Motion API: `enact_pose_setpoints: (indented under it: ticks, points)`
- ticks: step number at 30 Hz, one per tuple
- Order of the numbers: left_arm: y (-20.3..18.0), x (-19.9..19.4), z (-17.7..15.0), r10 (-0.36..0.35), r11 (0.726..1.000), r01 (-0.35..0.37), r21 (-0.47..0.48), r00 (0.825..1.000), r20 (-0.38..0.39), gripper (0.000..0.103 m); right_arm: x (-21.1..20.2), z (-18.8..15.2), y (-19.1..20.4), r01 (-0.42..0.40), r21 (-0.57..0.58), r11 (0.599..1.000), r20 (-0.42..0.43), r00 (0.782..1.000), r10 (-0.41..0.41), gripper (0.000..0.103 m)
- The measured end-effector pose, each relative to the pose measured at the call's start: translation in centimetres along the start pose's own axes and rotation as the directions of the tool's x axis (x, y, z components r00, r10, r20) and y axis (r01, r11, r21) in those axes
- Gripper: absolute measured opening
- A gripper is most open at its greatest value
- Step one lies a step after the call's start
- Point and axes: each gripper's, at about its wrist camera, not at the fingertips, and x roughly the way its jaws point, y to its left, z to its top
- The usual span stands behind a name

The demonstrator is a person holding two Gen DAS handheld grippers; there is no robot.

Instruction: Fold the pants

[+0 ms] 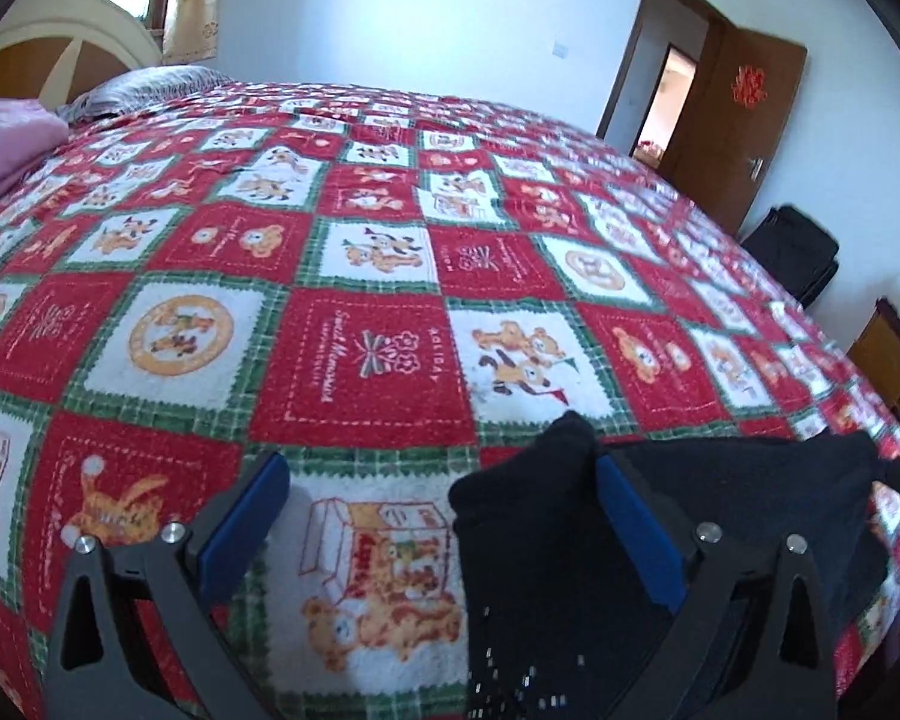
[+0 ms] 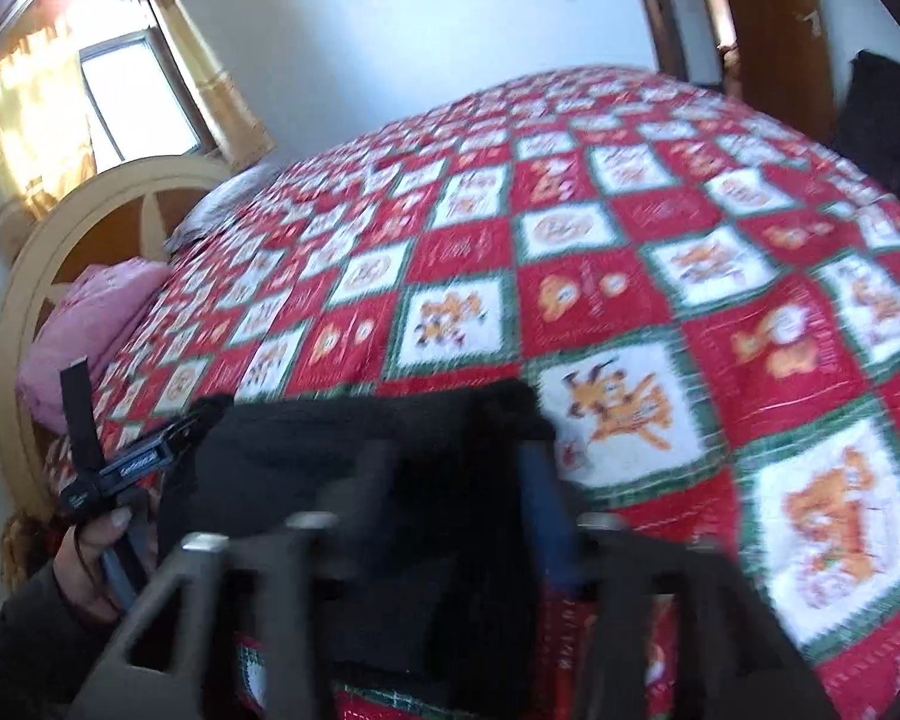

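Lying bunched on a red, white and green patchwork bedspread (image 1: 366,354), a pair of black pants (image 1: 546,546) sits at the near edge of the bed, under and between 2 handheld grippers. Seen from the left wrist camera, the left gripper (image 1: 444,480) stands wide open: its blue-padded left finger (image 1: 246,516) rests over bare bedspread, well apart from the cloth, while the blue-padded right finger (image 1: 636,528) lies against a raised fold of the pants. Nothing is pinched between the 2 pads. The dark fabric spreads on to the right, toward the bed's edge.

The right wrist camera gives a blurred picture. There the pants (image 2: 354,444) heap up across the right gripper (image 2: 450,480), whose jaws stand partly apart; 1 blue pad (image 2: 546,510) shows at the right of the cloth, the other finger is lost in dark blur. Whether the pads press on the fabric cannot be told. At the lower left of that view a person's hand (image 2: 90,564) in a dark sleeve grips the handle of the left gripper.

A pink pillow (image 1: 6,150) and a grey pillow (image 1: 144,87) lie at the head of the bed, before a cream and wood headboard (image 1: 66,42). A curtained window (image 2: 132,102) lights the white wall behind. On the far side a brown door (image 1: 744,120) stands open, and a black bag (image 1: 792,252) stands on the floor beside it.
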Motion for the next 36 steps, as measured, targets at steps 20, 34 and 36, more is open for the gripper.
enact_pose_setpoints:
  ticks: [20, 34, 36]
  points:
    - [-1.7, -1.4, -1.9, -0.018, 0.994, 0.016, 0.109, 1.0, 0.02, 0.103, -0.1, -5.8, -1.0, -0.002, 0.024, 1.0, -0.11, 0.994, 0.005, 0.02]
    - [-3.2, -2.2, -1.9, 0.001, 0.987, -0.007, 0.159, 0.999, 0.036, 0.103, 2.2, -2.2, 6.6, -0.044, -0.221, 0.974, -0.02, 0.999, 0.041, 0.059]
    - [-3.1, -2.2, -1.7, -0.002, 0.988, -0.004, 0.154, 0.999, 0.034, 0.103, 4.6, -1.7, 5.4, -0.033, -0.165, 0.986, -0.067, 0.997, 0.022, 0.059]
